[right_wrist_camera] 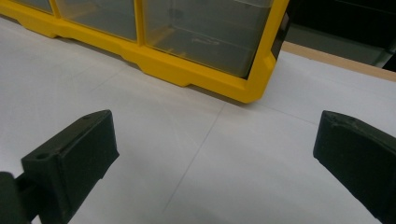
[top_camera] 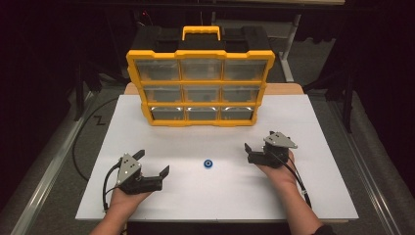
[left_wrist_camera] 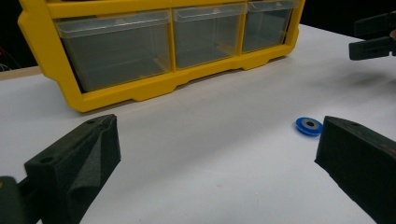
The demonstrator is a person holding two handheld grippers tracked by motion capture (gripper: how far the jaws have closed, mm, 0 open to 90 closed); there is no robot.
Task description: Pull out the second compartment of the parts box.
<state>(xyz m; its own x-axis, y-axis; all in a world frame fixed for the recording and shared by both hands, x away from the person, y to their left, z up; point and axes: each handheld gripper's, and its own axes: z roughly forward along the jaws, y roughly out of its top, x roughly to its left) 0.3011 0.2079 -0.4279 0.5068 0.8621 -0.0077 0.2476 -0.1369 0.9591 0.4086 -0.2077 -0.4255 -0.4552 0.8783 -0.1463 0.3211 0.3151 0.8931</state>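
Lying flat on the white worktop (top_camera: 313, 196), the small blue ring (top_camera: 208, 163) sits between both tongs, slightly nearer the left tongs (top_camera: 155, 164), off to their right; left and right tongs (top_camera: 253, 148) both stand apart, empty, near the yellow drawer organizer (top_camera: 200, 88)

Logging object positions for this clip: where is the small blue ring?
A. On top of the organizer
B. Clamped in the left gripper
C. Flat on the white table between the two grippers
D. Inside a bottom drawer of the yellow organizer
C: the blue ring lies flat on the white table, between the open left gripper and right gripper, touching neither.
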